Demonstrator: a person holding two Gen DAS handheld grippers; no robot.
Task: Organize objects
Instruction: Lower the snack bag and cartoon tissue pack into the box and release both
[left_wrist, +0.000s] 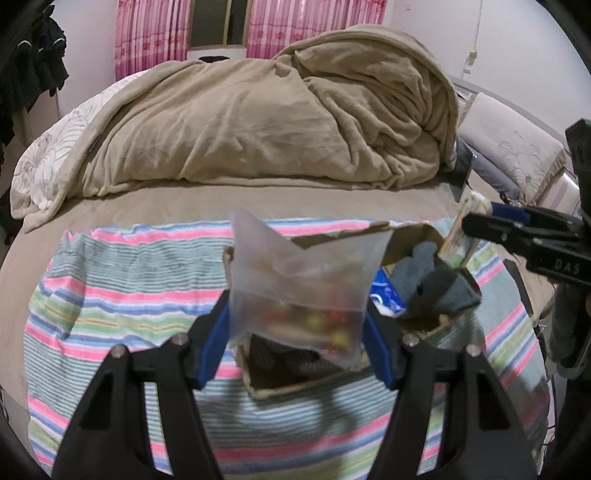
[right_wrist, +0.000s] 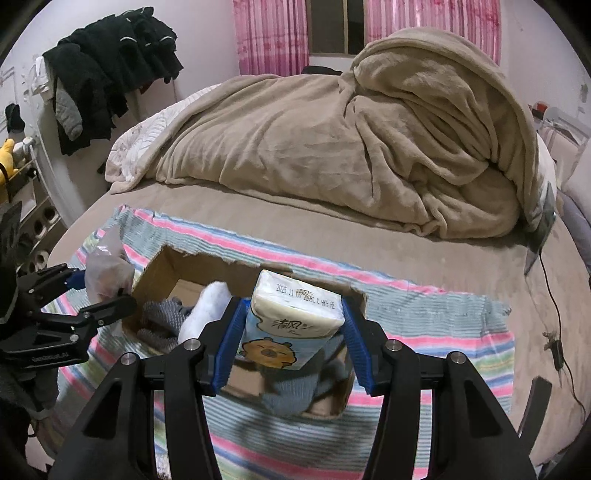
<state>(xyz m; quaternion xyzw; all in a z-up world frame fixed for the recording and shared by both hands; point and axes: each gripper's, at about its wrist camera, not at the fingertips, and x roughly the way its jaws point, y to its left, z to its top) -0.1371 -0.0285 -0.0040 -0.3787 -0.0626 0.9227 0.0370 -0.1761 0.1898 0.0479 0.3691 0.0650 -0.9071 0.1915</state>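
Cardboard box (right_wrist: 162, 271) sits open on a striped towel (left_wrist: 110, 280) spread over the bed, with socks (right_wrist: 166, 317) already inside. The left gripper (left_wrist: 295, 325) has its fingers (left_wrist: 214, 332) clamped on a clear bag (left_wrist: 306, 273) of small coloured bits, held over the box. The right gripper (right_wrist: 291, 332) pinches a tissue pack (right_wrist: 295, 321) upright above it. I'd say both are mid-delivery; next each needs lowering into a free spot before letting go.

The right tool (right_wrist: 293, 338) grips a tissue pack (right_wrist: 291, 325) (bear printed) above the cardboard box (right_wrist: 166, 269).
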